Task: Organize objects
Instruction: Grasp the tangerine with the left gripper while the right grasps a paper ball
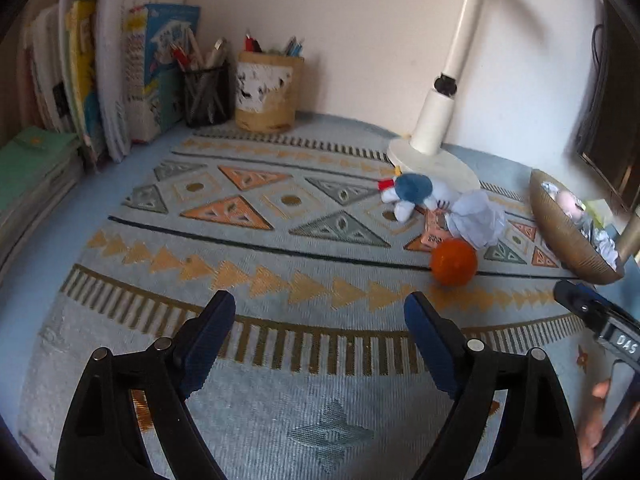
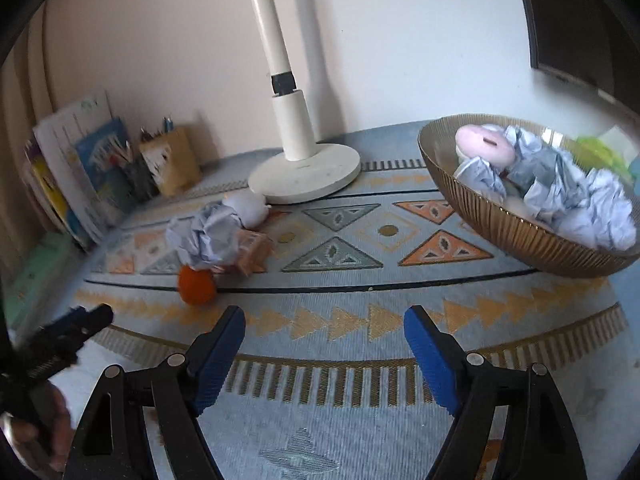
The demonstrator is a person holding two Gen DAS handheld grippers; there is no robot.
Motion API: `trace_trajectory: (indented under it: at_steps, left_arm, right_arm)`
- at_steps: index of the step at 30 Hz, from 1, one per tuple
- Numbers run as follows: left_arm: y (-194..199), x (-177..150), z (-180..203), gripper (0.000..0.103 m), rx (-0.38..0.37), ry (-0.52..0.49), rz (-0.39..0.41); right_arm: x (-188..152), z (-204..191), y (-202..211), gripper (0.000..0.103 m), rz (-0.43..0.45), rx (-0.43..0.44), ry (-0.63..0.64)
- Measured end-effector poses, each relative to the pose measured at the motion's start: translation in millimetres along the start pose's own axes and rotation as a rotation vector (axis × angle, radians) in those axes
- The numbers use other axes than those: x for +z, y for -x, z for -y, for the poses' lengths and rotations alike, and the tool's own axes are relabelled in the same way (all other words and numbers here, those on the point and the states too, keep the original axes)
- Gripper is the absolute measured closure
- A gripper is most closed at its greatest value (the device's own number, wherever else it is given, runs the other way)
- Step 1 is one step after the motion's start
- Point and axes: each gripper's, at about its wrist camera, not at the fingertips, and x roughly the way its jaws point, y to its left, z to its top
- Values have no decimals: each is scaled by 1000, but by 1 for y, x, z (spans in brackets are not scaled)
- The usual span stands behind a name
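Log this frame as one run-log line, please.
left gripper: open, empty | right gripper: open, empty | orange ball, crumpled paper, plush toy: on mat | bowl: part-filled

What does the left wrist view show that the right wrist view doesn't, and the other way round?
Only the left wrist view shows the plush toy's blue head and the black mesh pen cup clearly.

Only the right wrist view looks into the bowl: crumpled papers and a pink plush.

Both show the orange ball, loose crumpled paper, small patterned box, lamp base, and each open, empty gripper: left gripper, right gripper.
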Motion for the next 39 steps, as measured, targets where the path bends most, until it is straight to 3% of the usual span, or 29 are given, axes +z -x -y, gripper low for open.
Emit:
trace_trajectory:
  at_steps: [5,19,24,26,29,33,37,39]
  left_arm:
    - [-2,-3,9,17,5,-41,-24]
    - [-7,-7,8,17,30,-46,-64]
    - [-7,-6,11,17,17,-74,-72]
    - [-7,-6,15,17,-3,-103,-77]
    - [-6,1,26,17,-90,-147,-92]
    - [-13,18,48,17,-154,-210,-104]
    - [-30,24,61,18,-175,-254,-128]
    - [-38,25,63,18,-203,-250,-152]
  right_arm:
    - [-5,-17,-3,20,-9,-67,91]
    - [-3,-11,-5,17,-16,-69,63]
    - [3,-16,-14,17,-105,11,65]
    - [17,-21,-12,17,-132,115,37]
    - [41,-42,-13,16,-142,177,78]
    - [61,-72,-36,16,-151,167,162]
    - [66,-84,-61,16,-158,173,154]
    - [67,-85,-71,22,-162,163,149]
